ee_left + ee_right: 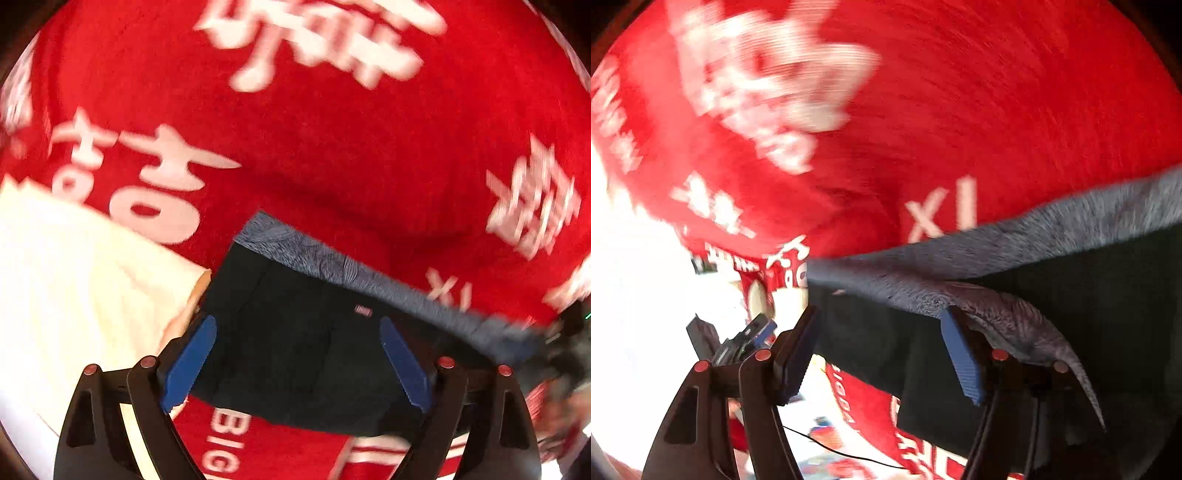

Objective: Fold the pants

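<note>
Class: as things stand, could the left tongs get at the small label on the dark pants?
Probably yes. The left tongs hang open over the dark pants, and the small label shows uncovered just ahead of the fingertips, with nothing across it.

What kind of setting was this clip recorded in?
Probably a home or a makeshift recording spot, hard to say. Dark pants with a grey patterned waistband lie on a red cloth printed with white characters, beside a cream fabric.

Left gripper [297,360], lower centre of frame: blue pads [190,363] spread wide. Right gripper [882,350], lower centre: fingers likewise parted, right pad [960,356] visible.
</note>
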A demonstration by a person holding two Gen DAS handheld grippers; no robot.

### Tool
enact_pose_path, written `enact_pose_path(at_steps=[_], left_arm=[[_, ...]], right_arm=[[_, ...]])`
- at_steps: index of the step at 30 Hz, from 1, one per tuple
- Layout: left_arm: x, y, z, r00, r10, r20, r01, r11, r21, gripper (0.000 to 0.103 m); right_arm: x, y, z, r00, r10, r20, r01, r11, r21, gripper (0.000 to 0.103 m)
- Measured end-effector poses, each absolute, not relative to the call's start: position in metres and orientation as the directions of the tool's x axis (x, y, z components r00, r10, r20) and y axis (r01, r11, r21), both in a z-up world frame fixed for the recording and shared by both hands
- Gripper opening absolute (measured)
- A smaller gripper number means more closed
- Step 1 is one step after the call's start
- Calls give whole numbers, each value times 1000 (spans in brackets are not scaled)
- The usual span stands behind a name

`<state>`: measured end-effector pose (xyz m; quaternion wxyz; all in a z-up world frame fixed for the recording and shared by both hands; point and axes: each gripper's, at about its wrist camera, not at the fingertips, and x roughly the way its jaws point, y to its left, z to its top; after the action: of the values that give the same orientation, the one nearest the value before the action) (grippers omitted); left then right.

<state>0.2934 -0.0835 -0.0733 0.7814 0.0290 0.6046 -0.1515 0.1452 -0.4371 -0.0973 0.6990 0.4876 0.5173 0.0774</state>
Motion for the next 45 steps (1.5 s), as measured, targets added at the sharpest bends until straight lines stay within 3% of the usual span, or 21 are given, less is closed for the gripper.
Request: enact_pose_path(at_steps=[2, 5, 9, 14, 18, 27, 35, 45], left_arm=[[293, -103, -90, 194, -167, -967, 329, 939, -96, 91], [292, -126, -126, 183, -97, -978, 372, 928, -23, 91], [296, -140, -166, 196, 33, -980, 340, 935, 99, 92], [280, -149, -148, 186, 29, -982, 379, 920, 99, 92], [240, -168, -118, 184, -21, -983, 454, 888, 66, 92], [120, -256, -96, 51, -180, -982, 652, 751, -104, 92], [39, -297, -98, -21, -246, -969, 730, 659, -183, 92], [10, -283, -98, -15, -223, -975, 783, 603, -149, 92]], right_arm=[[147, -420, -84, 400, 563, -723, 333, 646, 687, 70], [153, -399, -103, 280, 526, -803, 306, 744, 594, 53], [154, -406, -137, 208, 411, -888, 320, 829, 459, 38], [146, -430, -118, 321, 427, -845, 362, 769, 527, 43], [108, -438, -82, 404, 393, -826, 355, 765, 538, 69], [-72, -454, -41, 405, 159, -901, 562, 734, 382, 69], [-246, -435, -67, 319, 69, -945, 797, 520, 307, 69], [-288, -426, -107, 410, 110, -905, 802, 428, 416, 65]])
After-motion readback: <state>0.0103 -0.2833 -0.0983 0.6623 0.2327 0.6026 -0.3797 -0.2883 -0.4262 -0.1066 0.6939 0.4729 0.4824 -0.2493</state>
